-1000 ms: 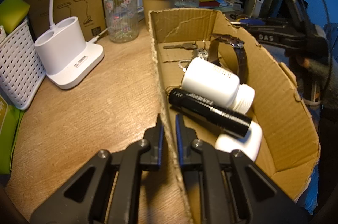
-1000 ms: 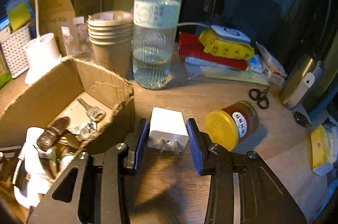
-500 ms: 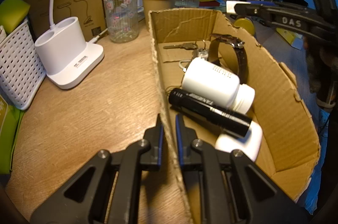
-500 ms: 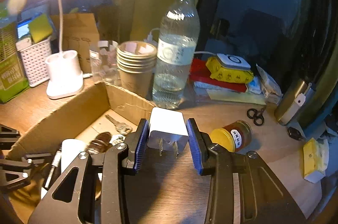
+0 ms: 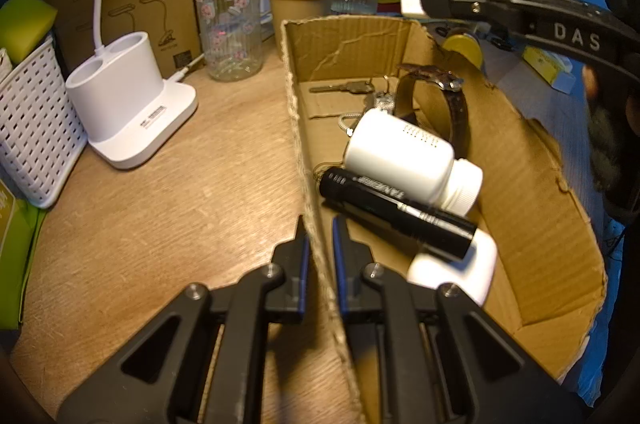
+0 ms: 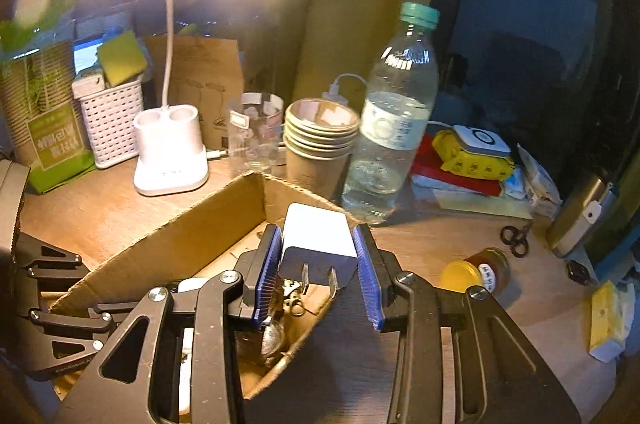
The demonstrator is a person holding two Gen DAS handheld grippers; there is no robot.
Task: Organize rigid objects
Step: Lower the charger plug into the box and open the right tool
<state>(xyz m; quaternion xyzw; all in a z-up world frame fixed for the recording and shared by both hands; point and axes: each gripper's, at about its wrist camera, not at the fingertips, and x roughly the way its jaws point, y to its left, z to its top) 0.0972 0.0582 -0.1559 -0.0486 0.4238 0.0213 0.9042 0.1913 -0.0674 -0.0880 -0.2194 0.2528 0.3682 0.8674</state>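
Note:
My right gripper (image 6: 318, 256) is shut on a white wall charger (image 6: 318, 244), prongs toward the camera, held in the air above the far end of the open cardboard box (image 6: 168, 244). In the left wrist view the charger (image 5: 412, 2) shows above the box's far right corner. My left gripper (image 5: 319, 228) is shut on the box's left wall (image 5: 298, 128). Inside the box lie a white pill bottle (image 5: 404, 154), a black flashlight (image 5: 396, 210), a brown watch (image 5: 452, 104), keys (image 5: 348, 87) and a white block (image 5: 456, 272).
On the wooden table stand a white lamp base (image 5: 128, 104), a white basket (image 5: 32, 136), a patterned glass (image 5: 230, 32), stacked paper cups (image 6: 320, 140) and a water bottle (image 6: 392, 128). A yellow-lidded jar (image 6: 476, 270) and small scissors (image 6: 516, 238) lie right of the box.
My right gripper has lifted the charger off the table and carried it left, over the box. The left gripper has kept still on the box wall.

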